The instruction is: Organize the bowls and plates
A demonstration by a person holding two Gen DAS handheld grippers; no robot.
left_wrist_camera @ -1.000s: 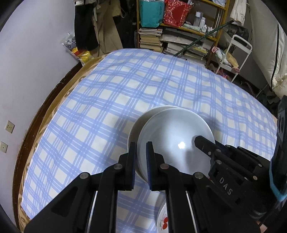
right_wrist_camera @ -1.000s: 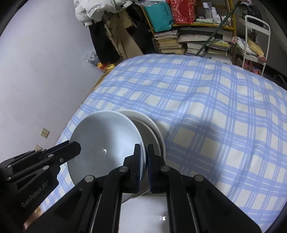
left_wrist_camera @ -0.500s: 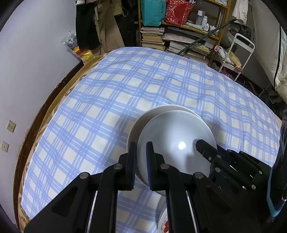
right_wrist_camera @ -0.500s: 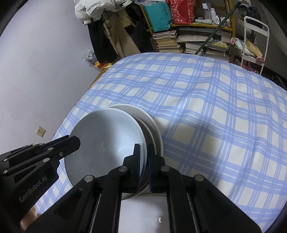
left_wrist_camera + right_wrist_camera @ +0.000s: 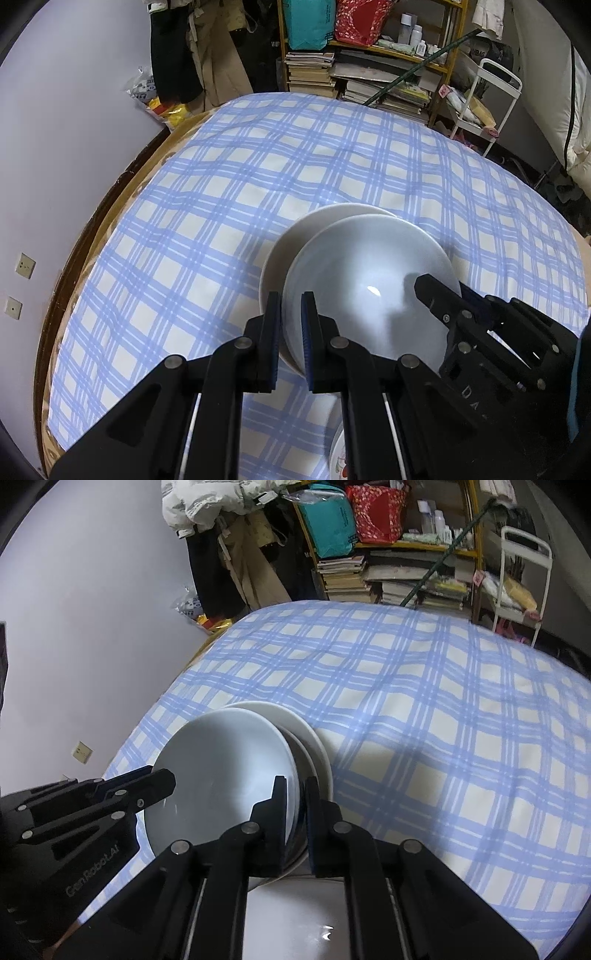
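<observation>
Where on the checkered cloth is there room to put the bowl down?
Most of the checkered cloth is bare: the wide stretch beyond the pale bowl toward the bookshelf, and the side toward the wall. It is crowded near the camera, where the cream bowl and a patterned plate sit.

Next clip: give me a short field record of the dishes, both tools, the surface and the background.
held dish: grey bowl, above the white one
left tool: shut on the grey bowl's near-left rim
right tool: on the opposite rim, jaws just been opening, rim between them
under it: white bowl on the cloth
surface: blue checked cloth
near edge: plate, mostly hidden
background: bookshelf, white cart
</observation>
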